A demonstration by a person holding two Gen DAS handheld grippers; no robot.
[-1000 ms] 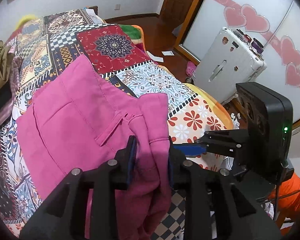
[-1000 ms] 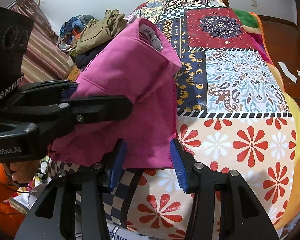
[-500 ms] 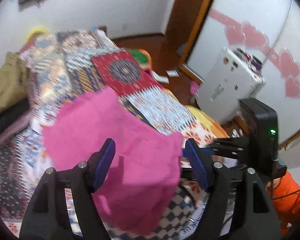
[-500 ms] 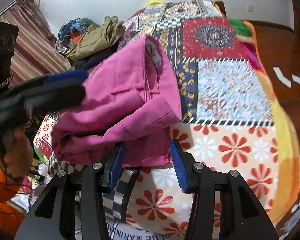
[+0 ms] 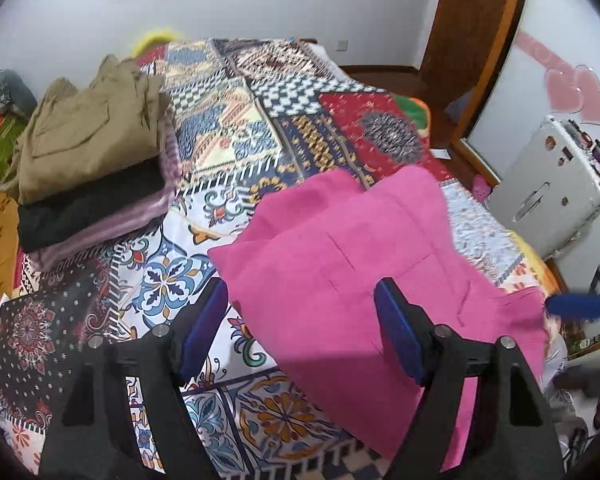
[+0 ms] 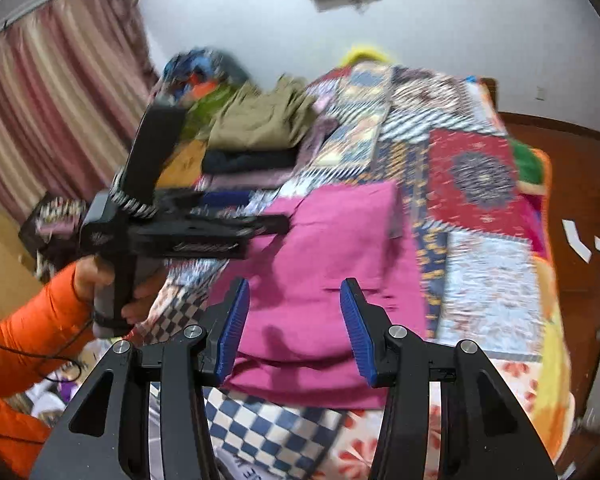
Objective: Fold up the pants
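Note:
The pink pants [image 5: 364, 264] lie folded into a rectangle on the patchwork bedspread [image 5: 228, 120], near its front edge. They also show in the right wrist view [image 6: 332, 264]. My left gripper [image 5: 300, 328] is open and empty, raised above the pants' left edge. My right gripper [image 6: 292, 320] is open and empty, above the pants' near edge. The left gripper also shows in the right wrist view [image 6: 244, 228], held by a hand in an orange sleeve, at the pants' left side. A blue fingertip of the right gripper [image 5: 578, 306] shows at the right of the left wrist view.
A stack of folded clothes [image 5: 92, 160], olive on top, then black and striped purple, sits on the bed's far left; it also shows in the right wrist view [image 6: 260, 136]. A white suitcase [image 5: 548, 200] stands on the floor at the right. Striped curtains [image 6: 52, 120] hang at the left.
Both grippers have let go of the pink pants and pulled back and up. The pants dropped from a held bunch to lie folded flat on the bedspread.

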